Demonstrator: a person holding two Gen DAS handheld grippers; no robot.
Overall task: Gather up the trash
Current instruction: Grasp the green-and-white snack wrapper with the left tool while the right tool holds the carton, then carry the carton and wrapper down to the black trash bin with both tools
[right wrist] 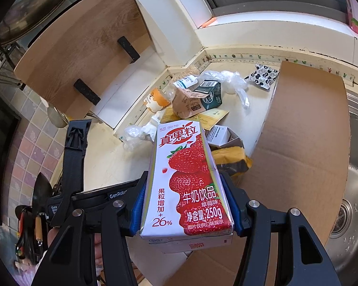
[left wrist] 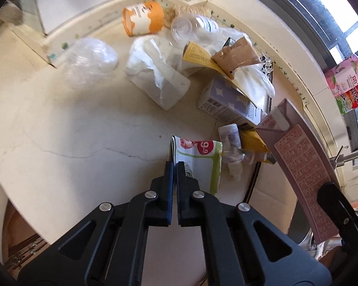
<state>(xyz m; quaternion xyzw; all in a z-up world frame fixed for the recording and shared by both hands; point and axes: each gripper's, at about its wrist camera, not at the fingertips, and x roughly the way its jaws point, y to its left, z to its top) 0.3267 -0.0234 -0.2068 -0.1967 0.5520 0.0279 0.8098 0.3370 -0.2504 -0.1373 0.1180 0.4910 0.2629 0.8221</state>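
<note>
Strawberry milk carton (right wrist: 186, 190), centre of the right wrist view: "真果粒" at top, "果粒增加+26%" lower left, "牛奶饮品", "草莓味", "净含量:250g" and "图片仅供口味提示" on the red lower panel.
Black gripper body (right wrist: 117, 194), left of the carton: "GenRobo", cut off.
Green-and-white packet (left wrist: 198, 159), lower centre of the left wrist view: "9.9" upside down on a red disc.
Other print: too small or blurred to read.

Two matte black plastic tools, left (left wrist: 174, 166) and right (right wrist: 187, 190): silver round screws, blue rubber pads (right wrist: 137, 205), white "GenRobot" lettering.
</note>
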